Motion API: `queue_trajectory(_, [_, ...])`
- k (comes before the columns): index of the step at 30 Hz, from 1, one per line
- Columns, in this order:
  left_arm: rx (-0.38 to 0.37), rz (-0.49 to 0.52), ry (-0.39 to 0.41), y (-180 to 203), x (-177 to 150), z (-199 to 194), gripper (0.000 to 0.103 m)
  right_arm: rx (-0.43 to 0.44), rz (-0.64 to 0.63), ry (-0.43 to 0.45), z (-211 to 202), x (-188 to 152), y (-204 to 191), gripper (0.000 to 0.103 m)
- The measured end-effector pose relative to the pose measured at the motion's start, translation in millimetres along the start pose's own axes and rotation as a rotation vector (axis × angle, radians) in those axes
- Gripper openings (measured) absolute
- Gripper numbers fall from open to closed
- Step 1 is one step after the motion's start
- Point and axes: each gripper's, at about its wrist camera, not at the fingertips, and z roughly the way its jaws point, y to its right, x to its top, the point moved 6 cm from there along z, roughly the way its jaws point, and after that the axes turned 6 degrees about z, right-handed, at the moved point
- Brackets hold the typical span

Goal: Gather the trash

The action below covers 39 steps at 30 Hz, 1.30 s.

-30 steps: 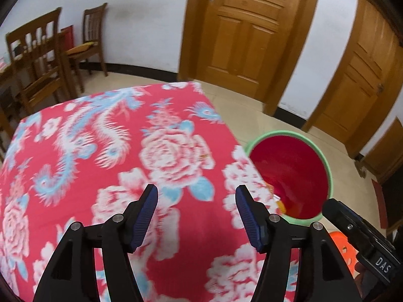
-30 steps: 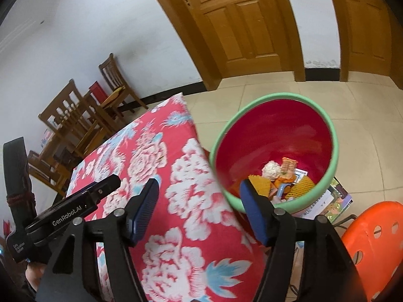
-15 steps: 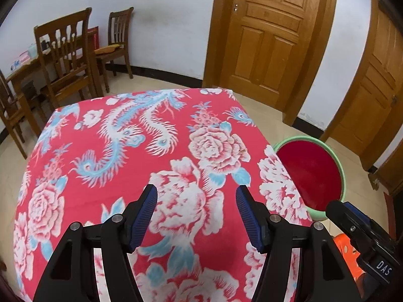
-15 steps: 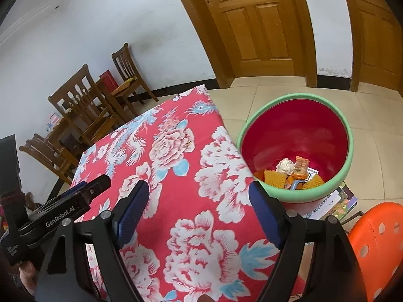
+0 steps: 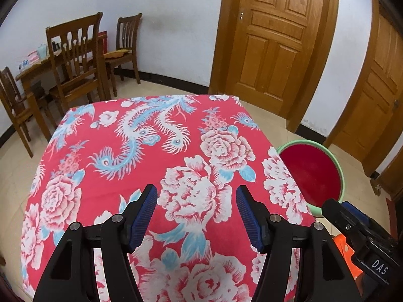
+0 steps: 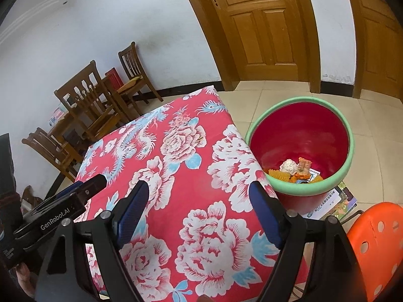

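Compared with a second ago, we have pulled both claws back from the bin (image 6: 301,151) and over the table: in the left wrist view the whole flowered tablecloth (image 5: 161,171) now lies ahead of us, where earlier only its near part showed. The right gripper (image 6: 199,207) has widened its jaws over that second and now holds them wide with nothing between them. The left gripper (image 5: 196,212) stands about half open, as it did before, and is also empty.

The trash (image 6: 293,170), a crumpled white wad and some orange wrappers, lies at the bottom of the bin, ahead and to the right of the right claw. No loose piece shows on the cloth in either view, so we judge the collecting done or nearly so, with our backing off looking like a retreat after a drop.

For room: the cloth's right edge runs just right of the right claw's right finger, and the bin stands close against that edge on the floor. An orange stool (image 6: 372,241) sits low to the right of that claw, near the bin, with printed papers (image 6: 335,201) under the bin's near side. Ahead of the left claw the tabletop is open to its far edge; wooden chairs (image 5: 75,65) stand well beyond, to the left.
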Motion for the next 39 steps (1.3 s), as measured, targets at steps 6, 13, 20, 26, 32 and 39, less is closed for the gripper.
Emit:
queue_trajectory(6, [0.008, -0.008, 0.011, -2.4, -1.2, -6.8, 0.066, 0.002, -0.004, 0.008, -6.0, -1.6, -2.3, 0.082])
queue_trajectory(13, [0.014, -0.014, 0.021, -4.5, -1.3, -12.3, 0.066, 0.005, -0.009, 0.018, -10.6, -2.3, -4.7, 0.082])
queue_trajectory(20, [0.014, -0.012, 0.03, -3.2, -1.0, -16.4, 0.066, 0.006, -0.009, 0.019, -11.4, -2.3, -4.8, 0.082])
queue_trajectory(26, [0.014, -0.012, 0.031, -3.2, -1.0, -16.8, 0.066, 0.006, -0.009, 0.02, -11.9, -2.4, -4.8, 0.082])
queue_trajectory(32, [0.015, -0.012, 0.032, -3.4, -1.1, -17.7, 0.066, 0.006, -0.009, 0.018, -12.0, -2.7, -4.6, 0.082])
queue_trajectory(39, [0.014, -0.012, 0.033, -3.7, -1.2, -17.5, 0.066, 0.006, -0.009, 0.019, -11.6, -2.6, -4.4, 0.082])
